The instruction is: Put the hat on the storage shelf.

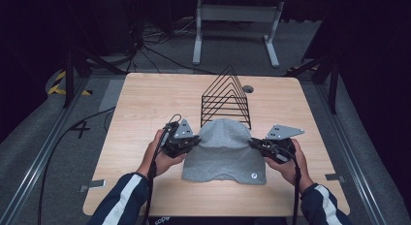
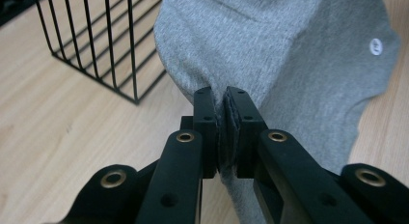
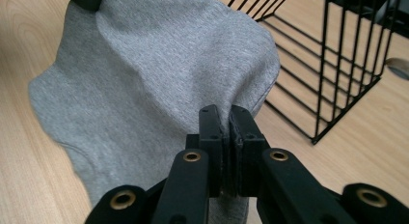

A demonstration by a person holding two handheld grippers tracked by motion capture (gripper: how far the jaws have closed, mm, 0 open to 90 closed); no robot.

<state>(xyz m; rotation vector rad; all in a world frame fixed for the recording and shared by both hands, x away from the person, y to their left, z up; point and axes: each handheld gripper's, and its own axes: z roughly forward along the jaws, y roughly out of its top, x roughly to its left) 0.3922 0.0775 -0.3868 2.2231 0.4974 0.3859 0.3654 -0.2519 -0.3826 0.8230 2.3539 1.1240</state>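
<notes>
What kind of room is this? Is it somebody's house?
Probably not a house: it looks like a lab or recording studio. A bare wooden table stands among dark surroundings, cables trail over the grey floor, and metal rails run beside the table.

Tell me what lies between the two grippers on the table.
The grey cloth spans from the left gripper to the right gripper, each pinching an edge; the high view shows it.

You held your left gripper and right gripper level, facing each other with a gap between them. Both had their jaws clamped shut. Your forearms came in from below, each hand wrapped around its gripper's body.
</notes>
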